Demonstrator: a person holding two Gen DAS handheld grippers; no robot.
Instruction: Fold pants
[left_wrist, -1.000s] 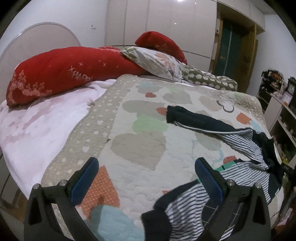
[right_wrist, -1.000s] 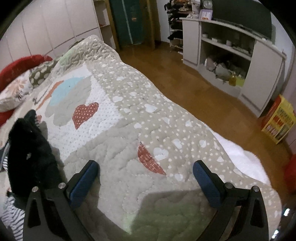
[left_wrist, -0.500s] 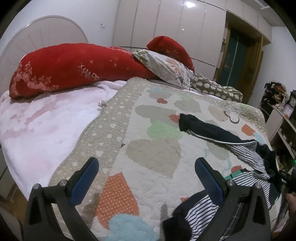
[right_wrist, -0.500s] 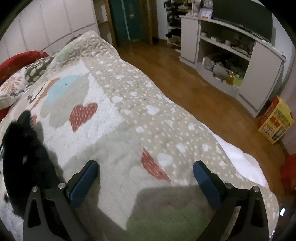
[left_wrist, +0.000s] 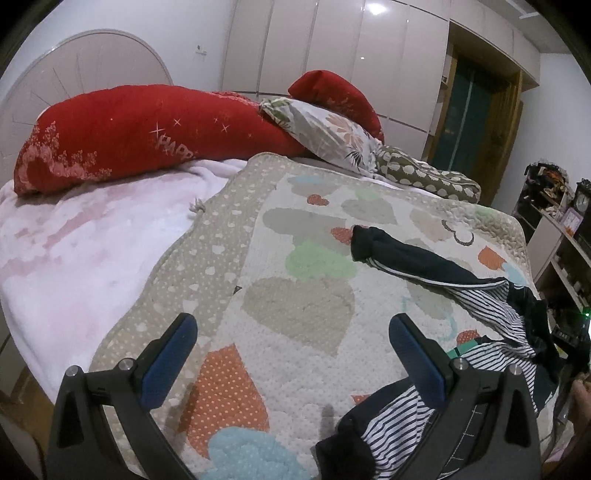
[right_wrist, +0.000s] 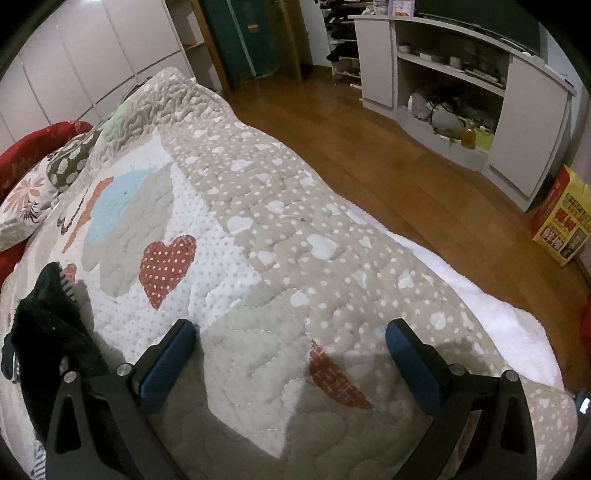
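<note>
The quilt lay over the bed, on top of a blanket that stuck out past its left edge and, on the far side, past its right edge toward the floor. At the head, a long bolster rested on the blanket in front of the headboard, with a floral pillow leaning against its right end and another pillow just beyond that. The pants lay crumpled on the quilt's right half, one leg reaching toward the pillows. Behind the bed stood wardrobes; right of the bed, across the floor, stood a shelf unit, with a carton beside it
</note>
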